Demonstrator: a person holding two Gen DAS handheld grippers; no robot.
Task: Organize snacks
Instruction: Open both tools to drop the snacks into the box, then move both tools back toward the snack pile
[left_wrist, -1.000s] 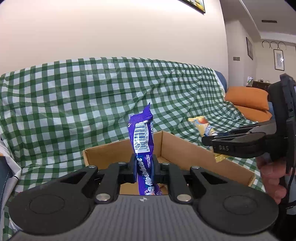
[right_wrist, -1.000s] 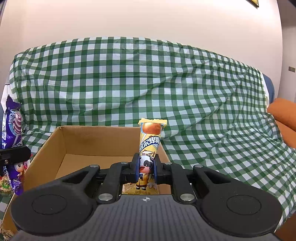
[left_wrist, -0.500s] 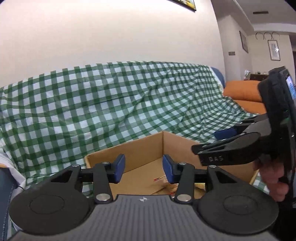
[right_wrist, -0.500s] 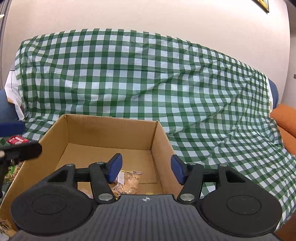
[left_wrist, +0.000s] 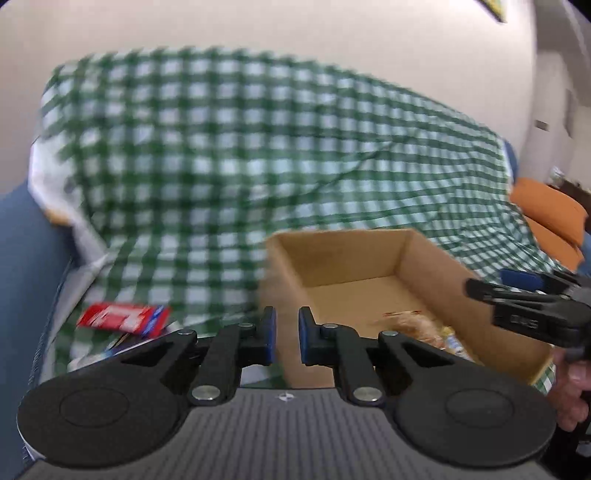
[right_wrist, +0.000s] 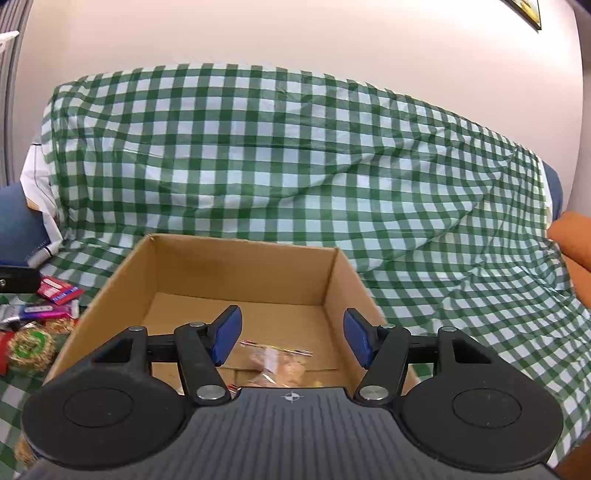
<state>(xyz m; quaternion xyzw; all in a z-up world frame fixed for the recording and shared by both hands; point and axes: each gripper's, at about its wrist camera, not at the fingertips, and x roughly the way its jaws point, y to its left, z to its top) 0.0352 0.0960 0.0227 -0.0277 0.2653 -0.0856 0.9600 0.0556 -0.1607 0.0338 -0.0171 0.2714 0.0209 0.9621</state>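
Note:
The open cardboard box (right_wrist: 243, 266) sits on the green checked cloth, with a clear bag of biscuits (right_wrist: 280, 363) and other wrapped snacks on its floor. My right gripper (right_wrist: 291, 334) hovers open over the box's near side, nothing between its blue pads. My left gripper (left_wrist: 283, 334) is over the box's left wall (left_wrist: 288, 258); its jaws are closing to a narrow gap and nothing is between them. A red packet (left_wrist: 122, 317) lies on the cloth to its left. The right gripper (left_wrist: 487, 281) reaches in from the right, over the box's right wall.
Loose snacks lie left of the box: a red packet (right_wrist: 59, 290), a pink bar (right_wrist: 44, 312) and a round gold-and-green pack (right_wrist: 31, 345). The checked cloth (right_wrist: 295, 166) drapes a sofa back behind. An orange cushion (left_wrist: 546, 210) is at far right. The left wrist view is motion-blurred.
The left gripper let go of the purple bar, the right of the yellow one. The left gripper's view swung left to the loose snacks as its jaws narrowed. The right stays open.

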